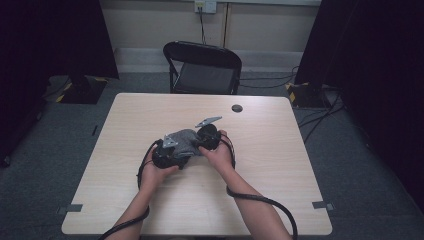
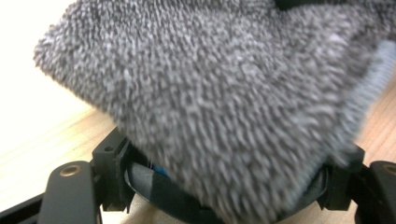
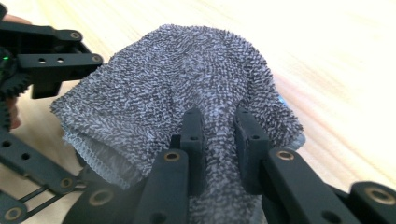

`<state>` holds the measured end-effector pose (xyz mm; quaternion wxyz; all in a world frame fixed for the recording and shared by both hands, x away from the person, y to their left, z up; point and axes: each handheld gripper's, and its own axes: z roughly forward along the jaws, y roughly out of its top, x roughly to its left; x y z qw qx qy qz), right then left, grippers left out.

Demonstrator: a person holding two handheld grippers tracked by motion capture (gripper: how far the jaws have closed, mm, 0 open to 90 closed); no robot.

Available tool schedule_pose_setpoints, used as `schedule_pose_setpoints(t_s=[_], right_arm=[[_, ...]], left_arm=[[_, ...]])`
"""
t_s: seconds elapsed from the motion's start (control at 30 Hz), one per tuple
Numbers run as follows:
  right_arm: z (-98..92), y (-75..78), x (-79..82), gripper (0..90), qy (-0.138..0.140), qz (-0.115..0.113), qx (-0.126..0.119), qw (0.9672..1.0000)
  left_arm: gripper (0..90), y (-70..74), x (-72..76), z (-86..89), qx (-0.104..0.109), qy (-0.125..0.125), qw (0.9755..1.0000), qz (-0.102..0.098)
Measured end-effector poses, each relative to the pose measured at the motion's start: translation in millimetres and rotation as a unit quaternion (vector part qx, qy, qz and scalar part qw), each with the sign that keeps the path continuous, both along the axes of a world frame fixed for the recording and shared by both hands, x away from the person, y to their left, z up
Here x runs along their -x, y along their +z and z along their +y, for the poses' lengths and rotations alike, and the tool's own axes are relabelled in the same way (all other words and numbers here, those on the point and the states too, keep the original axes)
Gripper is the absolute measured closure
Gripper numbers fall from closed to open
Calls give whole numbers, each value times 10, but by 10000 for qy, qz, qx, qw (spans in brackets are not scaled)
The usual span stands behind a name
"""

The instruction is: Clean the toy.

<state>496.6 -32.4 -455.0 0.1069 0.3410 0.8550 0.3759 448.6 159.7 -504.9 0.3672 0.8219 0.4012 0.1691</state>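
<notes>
The grey terry cloth (image 1: 184, 141) sits bunched up near the middle of the wooden table (image 1: 150, 107), held between both grippers just above the tabletop, well clear of every edge. From the high view its long axis runs from lower left to upper right, slanting across the table, and in the right gripper view a stitched hem shows along the cloth's lower left side. The right gripper (image 3: 219, 135) has its jaws nearly together, pinching a fold of the cloth between them. The left gripper (image 1: 167, 155) has the cloth draped over it and spread across its jaws, which stand wide; whether they press on the cloth I cannot tell. The person's hands come in from the near edge, cables trailing back from each. There is bare tabletop all round the pair, widest toward the far side and to the left and right. A small dark round disc (image 1: 237, 108) lies near the far edge, well apart from the cloth. Beyond the table stands a black folding chair (image 1: 202, 67) on grey carpet.
</notes>
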Motion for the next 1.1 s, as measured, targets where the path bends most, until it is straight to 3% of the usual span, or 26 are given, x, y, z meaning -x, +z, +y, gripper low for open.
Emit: schedule_pose_setpoints(t_s=[0.67,1.1], right_arm=[[-140,-56,-230,762,-450,-41,193,9988],[-320,-57,-339,760,-847,-90,121,9963]], left_arm=[[243,-1,3,0,15,5,10000,6],[243,-2,7,0,21,7,10000,9]])
